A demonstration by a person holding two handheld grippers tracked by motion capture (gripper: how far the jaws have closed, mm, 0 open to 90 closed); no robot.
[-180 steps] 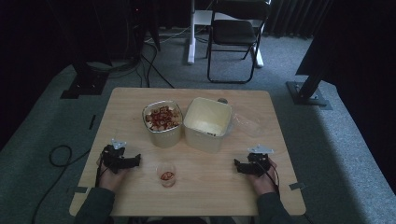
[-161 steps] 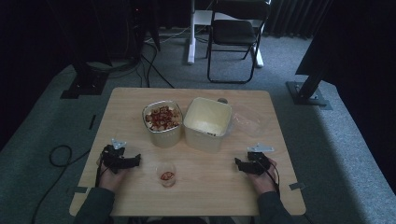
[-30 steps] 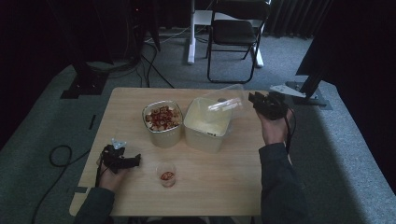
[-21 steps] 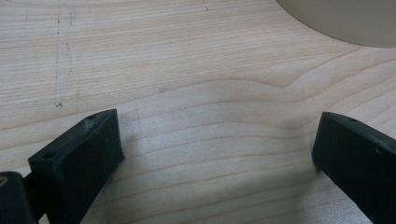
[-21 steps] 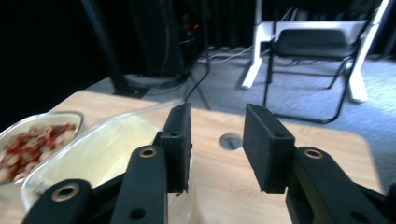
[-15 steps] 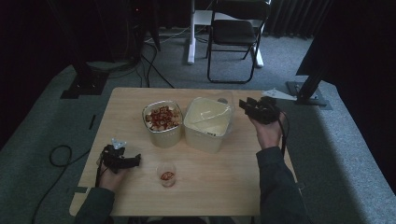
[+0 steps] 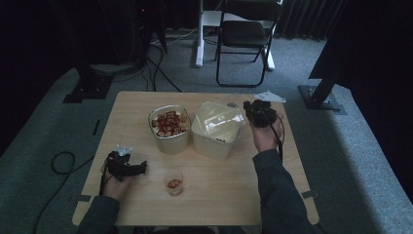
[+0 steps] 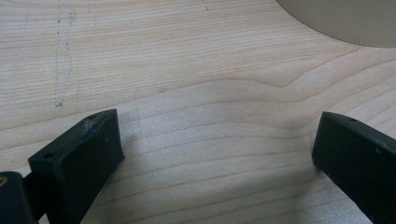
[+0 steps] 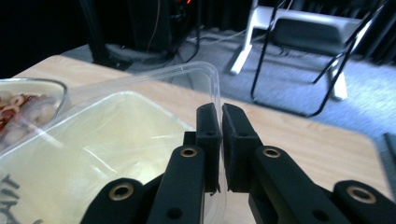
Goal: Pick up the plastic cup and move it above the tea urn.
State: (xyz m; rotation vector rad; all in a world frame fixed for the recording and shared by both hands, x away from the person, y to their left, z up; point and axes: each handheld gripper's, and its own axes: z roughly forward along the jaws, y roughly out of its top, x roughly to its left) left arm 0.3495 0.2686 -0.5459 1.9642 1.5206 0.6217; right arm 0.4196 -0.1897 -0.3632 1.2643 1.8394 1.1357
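Clear plastic lid (image 9: 140, 98) pinched at its edge by the right gripper (image 9: 219, 116), jaws just closed on it, over the cream tub (image 7: 216, 139); left gripper (image 8: 219, 154) jaws apart, resting on the wooden table (image 8: 187, 70) near left

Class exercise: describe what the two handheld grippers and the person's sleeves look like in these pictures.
Both grippers, the left gripper and the right gripper, are black. Their fingers are blocky, matte black pads with small holes; brass-coloured rivets mark the right one's linkage. A black cable trails along the right forearm. The sleeves are dark grey.
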